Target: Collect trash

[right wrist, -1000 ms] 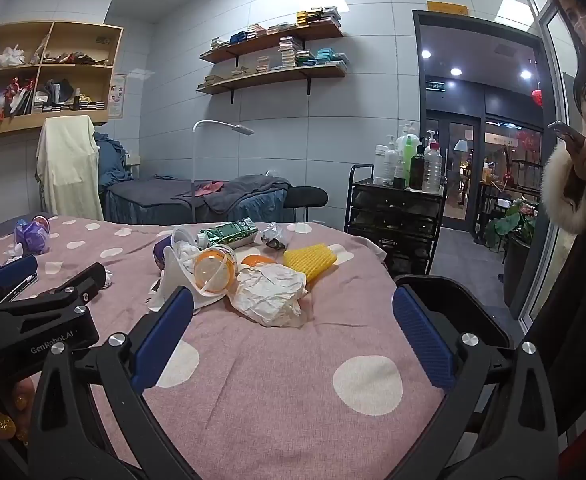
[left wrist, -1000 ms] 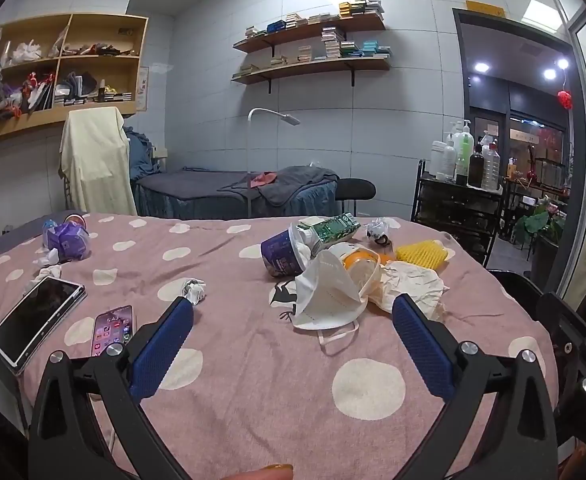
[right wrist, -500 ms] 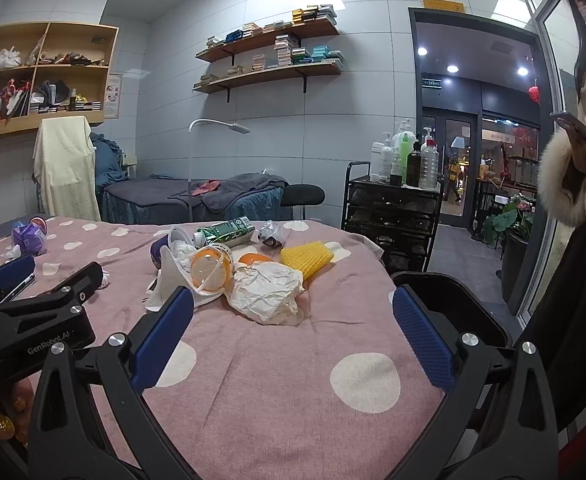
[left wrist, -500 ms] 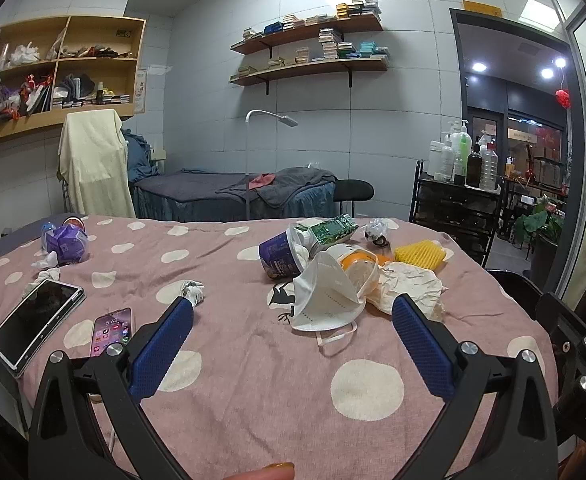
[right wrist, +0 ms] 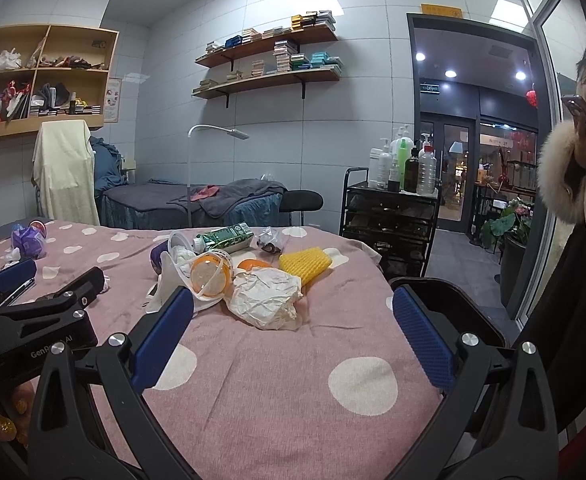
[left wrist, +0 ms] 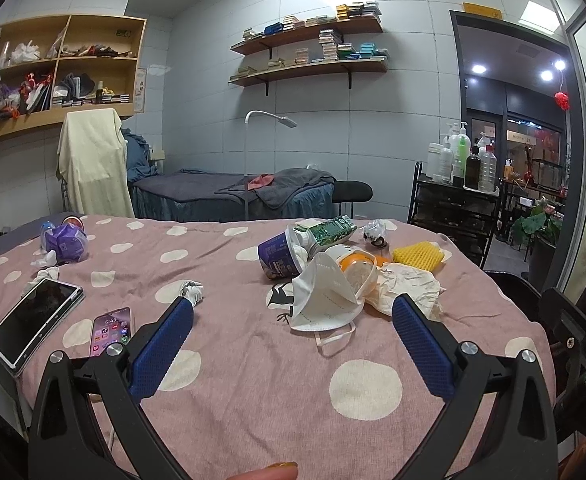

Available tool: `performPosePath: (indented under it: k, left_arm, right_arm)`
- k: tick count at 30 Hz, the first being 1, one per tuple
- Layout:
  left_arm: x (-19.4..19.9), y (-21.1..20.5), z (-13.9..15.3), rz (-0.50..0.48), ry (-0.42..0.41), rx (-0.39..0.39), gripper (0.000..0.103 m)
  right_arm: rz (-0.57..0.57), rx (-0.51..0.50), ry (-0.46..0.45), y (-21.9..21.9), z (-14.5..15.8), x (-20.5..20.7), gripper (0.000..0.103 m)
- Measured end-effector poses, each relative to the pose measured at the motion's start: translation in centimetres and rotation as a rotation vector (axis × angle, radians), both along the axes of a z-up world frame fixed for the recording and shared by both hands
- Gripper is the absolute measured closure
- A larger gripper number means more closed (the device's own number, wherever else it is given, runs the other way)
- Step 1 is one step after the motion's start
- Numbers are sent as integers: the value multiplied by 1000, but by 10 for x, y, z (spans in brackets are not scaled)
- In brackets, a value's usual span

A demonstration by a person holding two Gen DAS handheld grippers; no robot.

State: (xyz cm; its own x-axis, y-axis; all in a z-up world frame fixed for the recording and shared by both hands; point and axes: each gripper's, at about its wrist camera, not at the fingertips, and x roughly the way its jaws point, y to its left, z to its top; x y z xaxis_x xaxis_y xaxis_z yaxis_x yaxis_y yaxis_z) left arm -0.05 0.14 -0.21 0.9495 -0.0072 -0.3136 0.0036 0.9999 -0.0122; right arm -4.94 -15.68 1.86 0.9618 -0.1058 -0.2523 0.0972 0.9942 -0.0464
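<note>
Nothing looks collected yet: both the left tool [left wrist: 293, 312] and the right tool [right wrist: 293, 304] are spread wide and empty, poised above the pink dotted surface [left wrist: 253, 380]. Just ahead of the left tool lies a white face mask [left wrist: 325, 300]; ahead of the right, crumpled paper [right wrist: 265, 296]. Beyond, touching in one heap, sit an orange-lidded cup [right wrist: 211, 274], a purple tub [left wrist: 279, 258], a green carton [left wrist: 329, 230] and yellow foam netting [right wrist: 305, 264]. A black bin [right wrist: 449, 308] waits beside the right tool.

Trash pile [left wrist: 333, 272] at bed's 1 o'clock: white mask [left wrist: 325, 300], tipped purple cup [left wrist: 279, 258], green carton [left wrist: 329, 230], crumpled paper [right wrist: 265, 296], yellow foam net [right wrist: 305, 264]; touching.
</note>
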Motion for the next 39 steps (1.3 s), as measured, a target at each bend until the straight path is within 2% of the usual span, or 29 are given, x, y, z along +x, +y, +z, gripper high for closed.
performPosePath:
  k: [39]
  left_arm:
    - [-2, -2, 1, -15, 2, 7, 5]
  right_arm:
    - [-2, 8, 3, -2, 1, -2, 4]
